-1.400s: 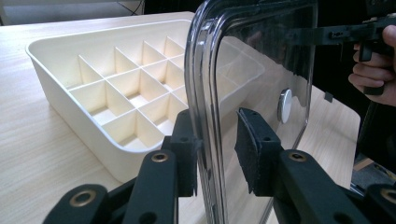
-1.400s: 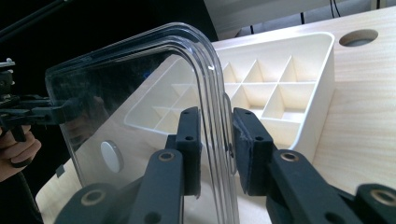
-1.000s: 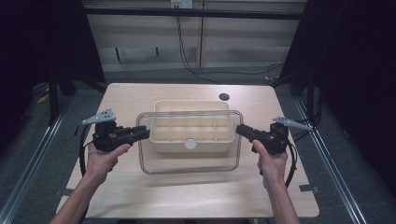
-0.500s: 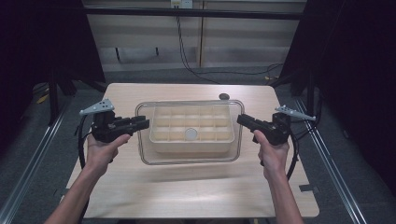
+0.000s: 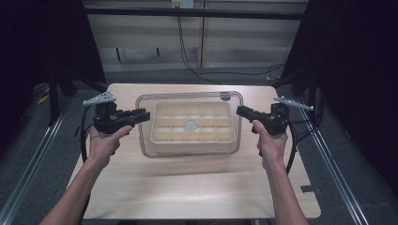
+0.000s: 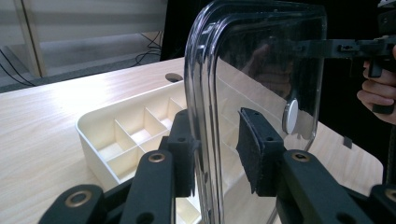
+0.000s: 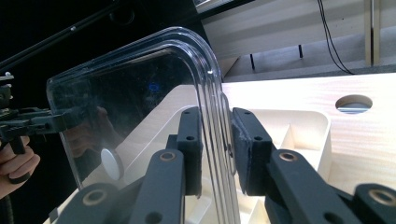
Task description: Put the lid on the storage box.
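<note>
Pinching opposite rims, both grippers' fingers (image 6: 254,149) (image 7: 247,147) hold the clear lid (image 5: 190,97), blurring the tray (image 5: 162,140) beneath.

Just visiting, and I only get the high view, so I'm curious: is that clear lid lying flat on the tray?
Observer: No. In the left gripper view the clear lid stands roughly on edge, with the cream tray mostly to one side of it rather than under it.
Operator: So what keeps it up?
Observer: The gripper views show its rim pinched between black pads at both ends, by the left claw and by the right claw.
</note>
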### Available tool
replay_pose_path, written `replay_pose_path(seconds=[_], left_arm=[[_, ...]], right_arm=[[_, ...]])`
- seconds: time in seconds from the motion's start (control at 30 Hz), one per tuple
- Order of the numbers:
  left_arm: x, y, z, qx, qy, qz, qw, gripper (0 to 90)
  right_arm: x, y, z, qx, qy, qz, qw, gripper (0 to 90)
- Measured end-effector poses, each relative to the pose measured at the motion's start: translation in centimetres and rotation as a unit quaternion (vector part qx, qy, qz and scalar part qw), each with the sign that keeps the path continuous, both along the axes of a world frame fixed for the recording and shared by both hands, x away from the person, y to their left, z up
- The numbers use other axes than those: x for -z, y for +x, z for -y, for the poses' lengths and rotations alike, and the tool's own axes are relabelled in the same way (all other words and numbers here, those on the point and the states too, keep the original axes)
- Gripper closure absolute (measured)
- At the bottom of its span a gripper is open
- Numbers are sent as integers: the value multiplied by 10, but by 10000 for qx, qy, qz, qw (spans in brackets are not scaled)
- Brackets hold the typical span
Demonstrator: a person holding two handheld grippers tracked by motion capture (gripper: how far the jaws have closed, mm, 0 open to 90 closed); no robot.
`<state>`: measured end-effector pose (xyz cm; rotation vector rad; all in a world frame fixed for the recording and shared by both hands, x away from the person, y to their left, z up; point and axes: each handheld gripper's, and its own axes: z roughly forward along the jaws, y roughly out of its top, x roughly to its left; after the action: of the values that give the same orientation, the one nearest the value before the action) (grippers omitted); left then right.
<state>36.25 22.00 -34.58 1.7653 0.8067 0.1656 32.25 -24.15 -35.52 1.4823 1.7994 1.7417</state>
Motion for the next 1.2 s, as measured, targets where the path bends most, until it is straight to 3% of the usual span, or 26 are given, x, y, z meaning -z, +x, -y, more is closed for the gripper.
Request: replay_pose_path(seconds=[0.4,0.77,0.97,1.2], left_arm=[[-10,23,6,-98,9,-5,10000,662],[5,45,17,-128,43,-230,9996,652],[10,54,20,-315,32,-305,9990,640],[17,65,19,-416,-21,-455,9981,626]], right_arm=[[-3,18,1,78,78,-40,9999,745],[7,32,10,201,37,-207,9996,745],[7,43,9,279,-53,-217,9994,744],[18,54,8,227,77,-307,9992,753]])
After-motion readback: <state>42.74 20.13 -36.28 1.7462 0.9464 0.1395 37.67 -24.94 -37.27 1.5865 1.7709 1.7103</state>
